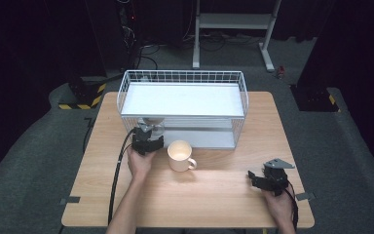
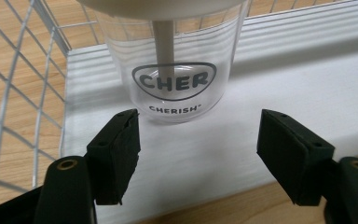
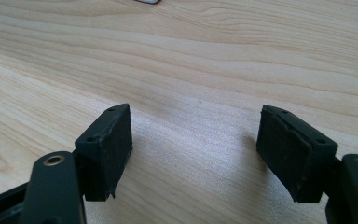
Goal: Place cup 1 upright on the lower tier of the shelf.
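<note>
The left gripper (image 2: 196, 154) is hanging with jaws apart just before the upright clear cup (image 2: 177, 70), which is standing free on the rack's lower shelf (image 2: 307, 93); the right gripper (image 1: 268, 181) is idling open, well apart.

Clear cup (image 2: 175, 65): "CHER" in oval logo, "CHERISH" beneath.

Wire rack (image 1: 182, 78) walling clear cup (image 2: 177, 70)

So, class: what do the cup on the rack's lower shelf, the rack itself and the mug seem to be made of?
Cup: clear glossy plastic, probably; the shelf shows through it.
Rack: thin white-coated wire mesh, likely metal.
Mug: cream, smooth and thick-walled, looks like glazed ceramic.
</note>
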The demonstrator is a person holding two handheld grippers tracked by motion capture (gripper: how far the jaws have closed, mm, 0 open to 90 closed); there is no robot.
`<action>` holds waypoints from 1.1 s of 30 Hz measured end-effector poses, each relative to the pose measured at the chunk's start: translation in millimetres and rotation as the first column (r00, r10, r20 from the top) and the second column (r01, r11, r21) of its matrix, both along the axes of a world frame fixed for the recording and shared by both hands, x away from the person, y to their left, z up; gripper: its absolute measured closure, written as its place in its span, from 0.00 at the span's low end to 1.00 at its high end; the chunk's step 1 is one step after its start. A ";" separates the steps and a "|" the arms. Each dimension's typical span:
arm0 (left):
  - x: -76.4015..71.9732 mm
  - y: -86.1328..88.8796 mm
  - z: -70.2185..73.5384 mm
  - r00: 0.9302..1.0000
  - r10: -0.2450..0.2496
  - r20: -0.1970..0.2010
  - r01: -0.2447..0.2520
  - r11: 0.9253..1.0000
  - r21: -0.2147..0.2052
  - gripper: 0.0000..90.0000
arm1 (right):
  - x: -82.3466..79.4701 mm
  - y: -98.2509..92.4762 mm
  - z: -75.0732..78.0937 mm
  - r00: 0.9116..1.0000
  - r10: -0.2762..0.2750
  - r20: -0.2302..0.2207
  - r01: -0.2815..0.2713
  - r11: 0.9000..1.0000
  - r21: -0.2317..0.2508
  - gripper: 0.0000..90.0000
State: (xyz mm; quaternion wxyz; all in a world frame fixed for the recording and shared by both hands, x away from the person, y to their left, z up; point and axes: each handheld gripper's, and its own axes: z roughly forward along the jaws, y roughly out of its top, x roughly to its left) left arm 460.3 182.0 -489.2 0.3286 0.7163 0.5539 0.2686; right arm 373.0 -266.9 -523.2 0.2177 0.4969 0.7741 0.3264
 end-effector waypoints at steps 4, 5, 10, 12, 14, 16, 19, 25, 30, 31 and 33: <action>-3.0 2.0 2.8 1.000 -0.004 0.004 0.005 1.000 -0.004 0.32 | 0.0 0.0 0.0 1.000 0.000 0.000 0.000 1.000 0.000 0.30; -5.5 3.0 3.9 1.000 -0.008 0.012 0.008 1.000 -0.007 0.32 | 0.0 0.0 0.0 1.000 0.000 0.000 0.000 1.000 0.000 0.30; -11.2 6.5 5.1 1.000 -0.009 0.011 0.009 1.000 -0.014 0.32 | 0.0 0.0 0.0 1.000 0.000 0.000 0.000 1.000 0.000 0.30; -12.2 6.4 5.5 1.000 -0.013 0.011 0.013 1.000 -0.006 0.32 | 0.0 -0.1 0.0 1.000 0.001 0.000 -0.001 1.000 -0.002 0.30; -14.2 6.1 7.0 1.000 -0.017 0.014 0.017 1.000 -0.012 0.32 | 0.0 0.0 0.0 1.000 0.000 0.000 0.000 1.000 0.000 0.30; -16.8 5.8 10.0 0.999 -0.026 0.024 0.026 1.000 -0.014 0.32 | 0.0 0.0 0.0 1.000 -0.001 0.000 0.001 1.000 0.000 0.30; -18.9 5.8 12.2 0.999 -0.031 0.026 0.031 0.999 -0.014 0.32 | 0.0 0.0 0.0 1.000 0.000 0.000 0.000 1.000 0.000 0.30; -28.1 6.7 17.0 0.998 -0.040 0.046 0.042 0.999 -0.028 0.33 | 0.0 0.0 0.0 1.000 0.000 0.000 0.000 1.000 0.000 0.30; -33.9 6.9 17.2 0.998 -0.047 0.048 0.048 0.998 -0.026 0.33 | 0.0 0.0 0.0 1.000 -0.001 0.000 0.001 1.000 0.001 0.30; -33.9 6.9 17.2 0.998 -0.047 0.048 0.048 0.998 -0.026 0.33 | 0.0 0.0 0.0 1.000 -0.001 0.000 0.001 1.000 0.001 0.30; -37.7 8.6 18.8 0.997 -0.053 0.053 0.054 0.998 -0.032 0.33 | 0.0 0.0 0.0 1.000 0.000 0.000 0.000 1.000 0.000 0.30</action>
